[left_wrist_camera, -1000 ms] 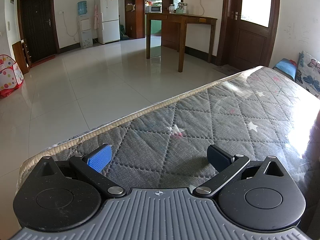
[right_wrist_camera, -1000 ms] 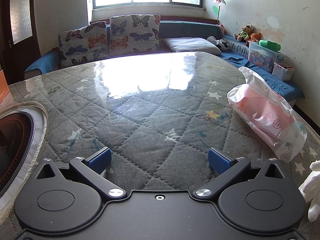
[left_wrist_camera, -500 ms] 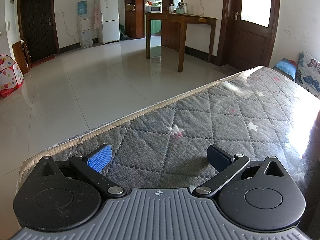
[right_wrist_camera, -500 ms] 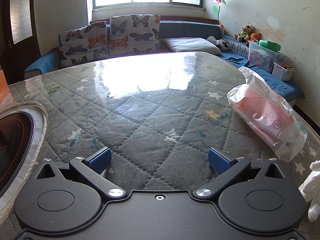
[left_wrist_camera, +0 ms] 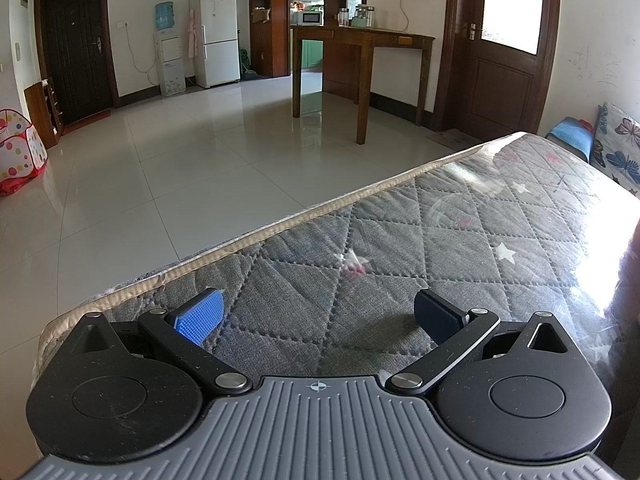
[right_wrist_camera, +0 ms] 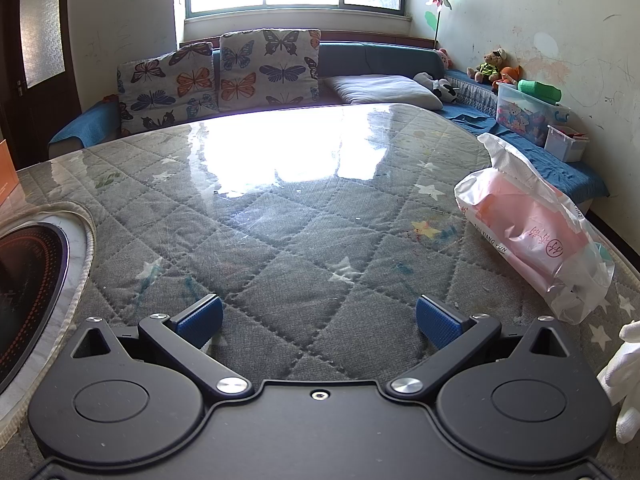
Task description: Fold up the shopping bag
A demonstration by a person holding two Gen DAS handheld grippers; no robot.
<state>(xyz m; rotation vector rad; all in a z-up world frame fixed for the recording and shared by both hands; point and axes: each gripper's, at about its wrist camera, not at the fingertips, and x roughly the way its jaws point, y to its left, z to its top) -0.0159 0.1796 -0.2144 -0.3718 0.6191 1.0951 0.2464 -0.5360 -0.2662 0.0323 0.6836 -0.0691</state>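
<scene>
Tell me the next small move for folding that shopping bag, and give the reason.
Probably swing the right gripper toward the shopping bag. Both grippers are open and empty over the quilted table cover. The bag lies crumpled, untouched, to that gripper's right near the table edge, and the left gripper faces away, with no bag in its view.

Crinkly translucent plastic shopping bag [right_wrist_camera: 536,228] on glossy film-covered quilted cloth tabletop [right_wrist_camera: 280,240]

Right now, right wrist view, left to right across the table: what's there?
Round black cooktop → right gripper, open over the quilted cover → shopping bag → white glove at the edge.
</scene>
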